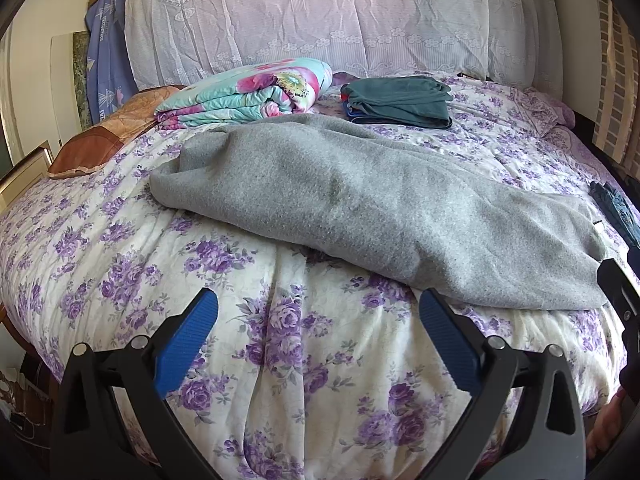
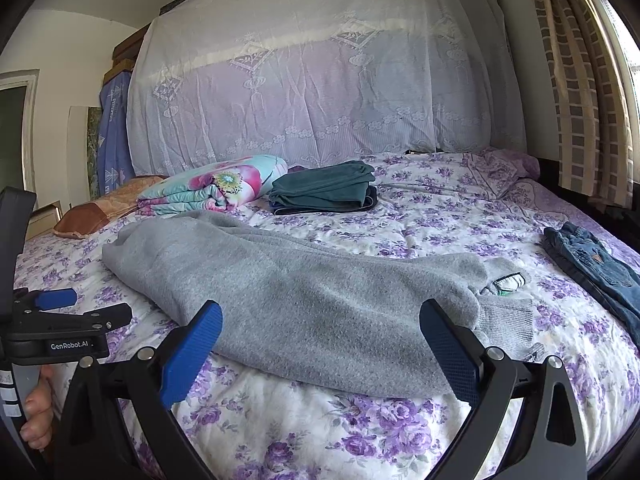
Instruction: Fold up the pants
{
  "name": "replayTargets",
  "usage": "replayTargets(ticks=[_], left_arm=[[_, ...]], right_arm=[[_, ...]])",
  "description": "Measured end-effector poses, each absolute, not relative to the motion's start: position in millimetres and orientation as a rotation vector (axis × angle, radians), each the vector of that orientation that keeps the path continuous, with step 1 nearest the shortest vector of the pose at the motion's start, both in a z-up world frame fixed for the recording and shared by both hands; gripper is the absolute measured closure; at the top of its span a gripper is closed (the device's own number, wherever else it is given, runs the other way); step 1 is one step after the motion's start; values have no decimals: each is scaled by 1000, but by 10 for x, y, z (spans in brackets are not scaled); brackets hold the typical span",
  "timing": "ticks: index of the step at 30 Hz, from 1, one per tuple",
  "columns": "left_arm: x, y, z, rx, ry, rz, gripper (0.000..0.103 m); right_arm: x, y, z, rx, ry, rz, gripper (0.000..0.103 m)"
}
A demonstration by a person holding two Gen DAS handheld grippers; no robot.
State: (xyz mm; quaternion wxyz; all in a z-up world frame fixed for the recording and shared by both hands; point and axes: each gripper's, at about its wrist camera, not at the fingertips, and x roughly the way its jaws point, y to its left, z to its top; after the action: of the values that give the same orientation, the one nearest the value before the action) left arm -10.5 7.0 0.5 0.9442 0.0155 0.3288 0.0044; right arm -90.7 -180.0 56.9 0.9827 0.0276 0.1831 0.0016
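Observation:
Grey fleece pants point(image 1: 360, 208) lie lengthwise across the floral bed, folded leg over leg, waistband with a label at the right end point(image 2: 508, 282). They also show in the right wrist view point(image 2: 304, 300). My left gripper point(image 1: 318, 322) is open and empty, hovering above the bedspread just in front of the pants' near edge. My right gripper point(image 2: 320, 334) is open and empty, low over the pants near the waist end. The left gripper also shows in the right wrist view point(image 2: 72, 308) at the left edge.
A folded stack of dark green clothes point(image 1: 398, 100) and a folded floral quilt point(image 1: 248, 92) lie at the back of the bed point(image 1: 280, 360). A brown pillow point(image 1: 104, 140) sits back left. Blue jeans point(image 2: 596, 276) lie at the right edge. A lace-covered headboard stands behind.

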Motion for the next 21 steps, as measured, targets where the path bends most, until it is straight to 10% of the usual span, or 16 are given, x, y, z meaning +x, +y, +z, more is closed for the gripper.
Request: replayTargets(ticks=[21], left_arm=[[-106, 87, -48, 27, 676, 12, 5]], right_arm=[[-908, -1795, 549, 56, 374, 6, 3]])
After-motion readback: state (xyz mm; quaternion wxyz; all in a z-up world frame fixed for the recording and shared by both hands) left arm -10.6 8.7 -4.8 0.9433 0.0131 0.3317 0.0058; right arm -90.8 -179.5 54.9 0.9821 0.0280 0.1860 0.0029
